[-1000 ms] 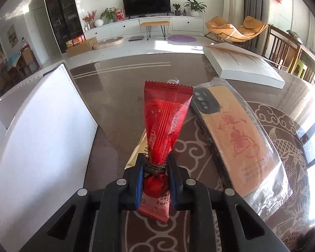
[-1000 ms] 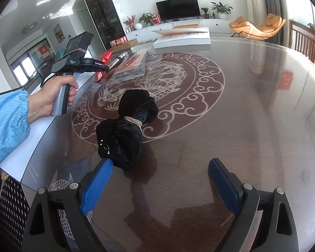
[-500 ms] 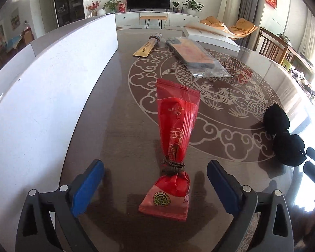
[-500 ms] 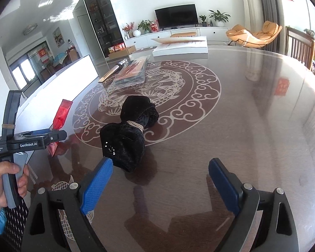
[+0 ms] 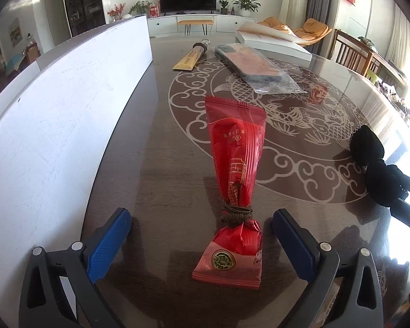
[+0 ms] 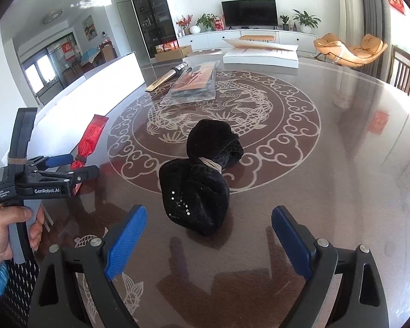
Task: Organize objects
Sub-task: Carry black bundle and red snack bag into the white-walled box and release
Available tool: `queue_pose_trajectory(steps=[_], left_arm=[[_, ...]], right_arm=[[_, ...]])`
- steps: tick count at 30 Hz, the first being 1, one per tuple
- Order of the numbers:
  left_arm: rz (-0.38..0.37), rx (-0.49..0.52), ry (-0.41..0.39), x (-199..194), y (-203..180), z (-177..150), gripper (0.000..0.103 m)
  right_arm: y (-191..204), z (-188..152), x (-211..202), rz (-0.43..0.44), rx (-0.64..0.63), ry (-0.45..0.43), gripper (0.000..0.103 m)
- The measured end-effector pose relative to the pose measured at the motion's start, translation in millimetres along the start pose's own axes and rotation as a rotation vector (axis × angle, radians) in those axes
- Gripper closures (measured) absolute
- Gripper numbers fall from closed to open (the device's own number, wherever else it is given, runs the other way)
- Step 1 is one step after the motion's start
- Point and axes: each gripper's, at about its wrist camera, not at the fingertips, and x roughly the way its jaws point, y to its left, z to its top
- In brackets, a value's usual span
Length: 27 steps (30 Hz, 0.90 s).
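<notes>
left hand-held gripper point(image 5: 201, 229): jaws just opened wide, red packet point(image 5: 236, 164) lying loose between them
right hand-held gripper point(image 6: 206, 229): wide, empty
black bundle point(image 6: 198, 188): soft, light; pinch at its tied waist

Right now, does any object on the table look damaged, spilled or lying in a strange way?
Nothing looks damaged or spilled. The red packet lies flat, tied with brown cord, between the open left gripper. The black bundle lies intact ahead of the open right gripper. The bagged item lies flat farther back.
</notes>
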Motion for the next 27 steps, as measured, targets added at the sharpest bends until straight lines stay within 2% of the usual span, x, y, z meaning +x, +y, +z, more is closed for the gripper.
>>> queue_pose_trajectory(steps=[3,4,8,14,15,17,19,21,22,23,24,25,26,27], left_arm=[[0.0,0.001,0.0,-0.8,0.0,-0.5,0.0],[0.0,0.002,-0.001,-0.9,-0.3,-0.5,0.0],[0.0,0.002,-0.001,-1.1,-0.6,0.0,0.0],[0.0,0.007,0.004,0.1,-1.2,0.0,0.0],[-0.008,0.019,0.018,0.4,-1.2,1.0,0.0],[-0.037,0.071,0.101,3.9,-1.5,8.6,0.0],[-0.058,0.107,0.174,9.0,-1.9,17.1,0.0],[-0.056,0.129,0.16,7.5,-4.2,22.1,0.0],[-0.042,0.144,0.129,5.0,-6.2,23.6,0.013],[-0.028,0.161,0.103,2.9,-8.6,24.1,0.031],[-0.067,0.161,0.087,1.0,-9.3,23.8,0.063],[-0.091,0.144,0.078,-0.6,-8.7,23.0,0.083],[-0.079,0.138,0.063,-2.6,-8.6,20.9,0.083],[-0.093,0.126,0.046,-5.7,-6.9,17.4,0.083]], right_arm=[[7.9,17.8,25.6,-0.035,-0.002,0.069,0.01],[10.2,20.7,34.7,-0.052,-0.008,0.094,0.007],[25.3,18.9,47.1,-0.129,-0.106,0.082,0.0],[24.3,18.7,46.8,-0.123,-0.104,0.083,0.0],[23.9,18.7,46.6,-0.121,-0.103,0.083,0.0],[24.6,19.9,47.2,-0.094,-0.141,0.095,0.0],[24.7,24.6,49.6,-0.073,-0.169,0.145,0.0],[26.2,31.3,53.8,-0.062,-0.19,0.214,0.0],[26.8,34.8,56.1,-0.058,-0.195,0.249,0.0],[26.3,37.8,57.2,-0.051,-0.191,0.278,0.001],[25.0,41.0,56.4,-0.045,-0.179,0.288,0.012],[23.9,44.2,53.2,-0.039,-0.173,0.273,0.041],[23.5,47.1,50.2,-0.053,-0.179,0.262,0.063],[21.7,48.9,48.4,-0.054,-0.169,0.268,0.072]])
